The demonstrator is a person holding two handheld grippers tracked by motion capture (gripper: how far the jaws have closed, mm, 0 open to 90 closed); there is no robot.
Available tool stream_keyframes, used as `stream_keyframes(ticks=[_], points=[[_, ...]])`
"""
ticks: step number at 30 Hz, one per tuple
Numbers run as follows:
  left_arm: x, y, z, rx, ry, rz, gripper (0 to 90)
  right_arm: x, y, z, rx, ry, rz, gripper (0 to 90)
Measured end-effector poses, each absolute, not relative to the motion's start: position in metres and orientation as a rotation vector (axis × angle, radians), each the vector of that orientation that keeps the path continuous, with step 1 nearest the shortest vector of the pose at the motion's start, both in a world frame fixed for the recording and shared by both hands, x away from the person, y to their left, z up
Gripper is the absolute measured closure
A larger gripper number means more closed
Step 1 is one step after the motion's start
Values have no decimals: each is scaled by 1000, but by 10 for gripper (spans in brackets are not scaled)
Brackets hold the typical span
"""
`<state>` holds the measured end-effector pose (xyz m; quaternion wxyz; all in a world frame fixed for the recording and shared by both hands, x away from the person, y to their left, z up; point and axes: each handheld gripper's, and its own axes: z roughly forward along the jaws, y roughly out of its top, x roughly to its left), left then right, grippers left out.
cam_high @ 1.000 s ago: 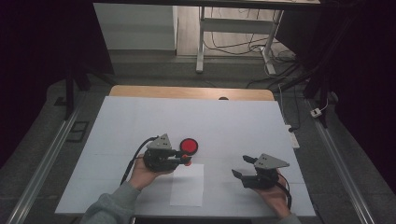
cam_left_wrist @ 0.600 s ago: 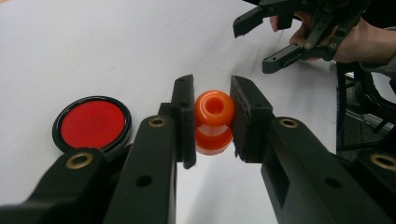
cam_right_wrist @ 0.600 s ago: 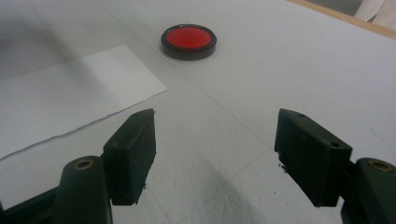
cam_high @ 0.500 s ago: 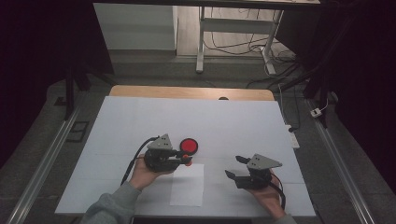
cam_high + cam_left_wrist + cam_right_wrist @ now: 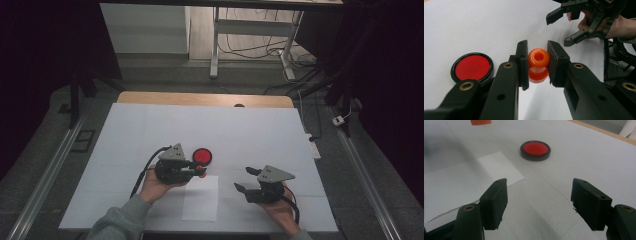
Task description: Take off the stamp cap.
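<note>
My left gripper [image 5: 199, 173] is shut on a small orange spool-shaped piece [image 5: 538, 58], held just above the table beside a round red disc with a black rim [image 5: 202, 156]. In the left gripper view the disc [image 5: 472, 67] lies left of the jaws. A white sheet of paper [image 5: 201, 200] lies flat just in front of that gripper. My right gripper [image 5: 242, 179] hovers to the right of the paper, open, with nothing between its fingers. It points toward the disc [image 5: 535, 149] and the paper's corner [image 5: 461, 185].
The table is covered by a white mat [image 5: 250, 130], with a wooden edge [image 5: 200, 98] at the far side. Metal rails run along both sides. Desk legs and cables lie on the floor beyond.
The right gripper has slid left, closer to the paper. The left gripper has stayed in place with the orange piece.
</note>
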<state>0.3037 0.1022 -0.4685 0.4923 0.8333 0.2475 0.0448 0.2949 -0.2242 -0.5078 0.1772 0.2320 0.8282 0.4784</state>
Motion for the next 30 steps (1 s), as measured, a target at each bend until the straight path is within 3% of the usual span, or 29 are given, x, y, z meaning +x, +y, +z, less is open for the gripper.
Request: stream_keyframes(ticks=[30], points=[[305, 100, -469, 2018, 599, 104, 724, 292, -170, -508, 514, 2432, 1385, 302]])
